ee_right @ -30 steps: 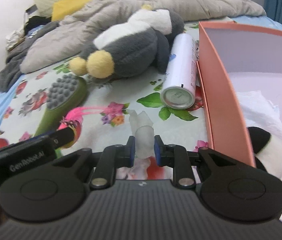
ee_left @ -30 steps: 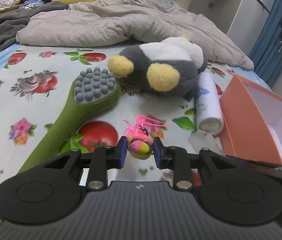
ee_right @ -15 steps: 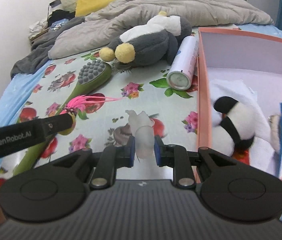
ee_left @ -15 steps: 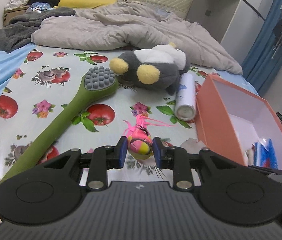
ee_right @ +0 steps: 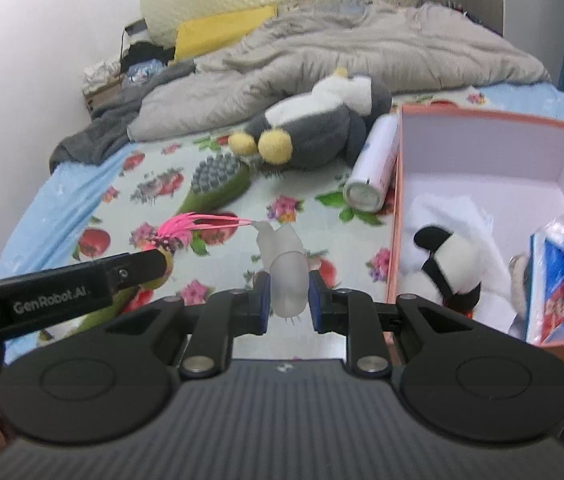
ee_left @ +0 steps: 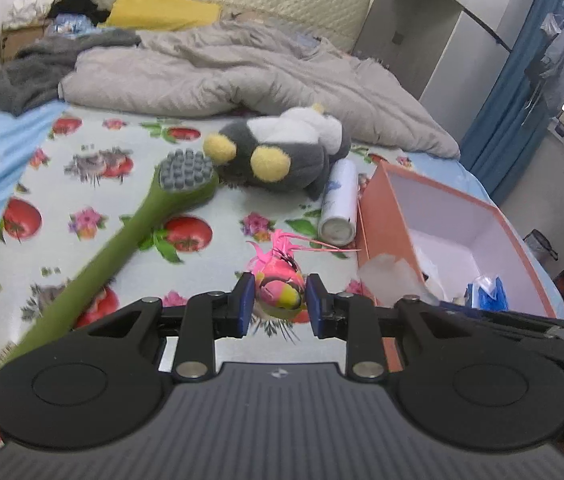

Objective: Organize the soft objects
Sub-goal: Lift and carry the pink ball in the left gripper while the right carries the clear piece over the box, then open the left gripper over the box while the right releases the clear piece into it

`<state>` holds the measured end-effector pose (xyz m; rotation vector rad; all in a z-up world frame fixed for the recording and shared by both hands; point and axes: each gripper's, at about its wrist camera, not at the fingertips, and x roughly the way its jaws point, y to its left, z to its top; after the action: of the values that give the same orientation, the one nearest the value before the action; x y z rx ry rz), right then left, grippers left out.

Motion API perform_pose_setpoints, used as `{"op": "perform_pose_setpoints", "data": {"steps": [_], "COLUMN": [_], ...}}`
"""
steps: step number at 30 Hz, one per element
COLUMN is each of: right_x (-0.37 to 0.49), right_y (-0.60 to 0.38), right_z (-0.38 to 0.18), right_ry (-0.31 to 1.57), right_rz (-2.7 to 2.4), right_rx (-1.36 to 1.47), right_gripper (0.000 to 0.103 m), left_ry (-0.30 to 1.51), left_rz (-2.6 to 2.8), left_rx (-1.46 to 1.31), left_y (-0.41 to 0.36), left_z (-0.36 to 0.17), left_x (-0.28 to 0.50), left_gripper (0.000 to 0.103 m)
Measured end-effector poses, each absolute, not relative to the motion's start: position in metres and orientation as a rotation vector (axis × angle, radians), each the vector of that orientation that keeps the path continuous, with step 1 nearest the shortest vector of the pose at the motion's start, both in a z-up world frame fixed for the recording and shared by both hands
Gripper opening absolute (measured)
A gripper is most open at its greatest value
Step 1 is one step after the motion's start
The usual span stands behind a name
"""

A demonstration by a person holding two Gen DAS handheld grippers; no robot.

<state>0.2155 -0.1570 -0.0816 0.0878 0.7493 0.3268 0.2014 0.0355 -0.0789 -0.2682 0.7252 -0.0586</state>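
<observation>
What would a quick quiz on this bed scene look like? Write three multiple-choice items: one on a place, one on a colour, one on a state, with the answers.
1. Where does the white spray can lie?
A. inside the box
B. on the sheet between the penguin toy and the orange box
C. on the grey blanket

2. What colour is the handle of the massage brush?
A. green
B. blue
C. red

3. What is the right claw doing?
A. hanging open over nothing
B. pressing on the can
C. shut on a clear soft toy

Answers:
1 B, the can lies along the box's outer wall with the penguin just beyond it.
2 A, the long handle is olive green under a grey nubbed head.
3 C, both pads press the toy's sides, as the left claw does a pink ball toy.
</observation>
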Motion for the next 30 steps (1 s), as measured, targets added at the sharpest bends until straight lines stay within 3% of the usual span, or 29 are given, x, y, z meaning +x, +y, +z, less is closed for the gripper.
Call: {"op": "perform_pose_setpoints", "data": {"steps": [18, 30], "right_x": [0.207, 0.236], "right_y": [-0.239, -0.311], "right_z": [0.002, -0.035], "right_ry": [0.559, 0.619], "right_rz": [0.251, 0.101], "right_rx": [0.122, 0.204], "right_gripper": [0.023, 0.024], "left_ry": [0.616, 0.736], "left_rz": [-0.239, -0.364], "left_rx": [-0.250, -0.211], "left_y": [-0.044, -0.123], "left_z": [0.009, -0.031], "left_x": [0.222, 0.278], "left_gripper": [0.032, 0.033]}}
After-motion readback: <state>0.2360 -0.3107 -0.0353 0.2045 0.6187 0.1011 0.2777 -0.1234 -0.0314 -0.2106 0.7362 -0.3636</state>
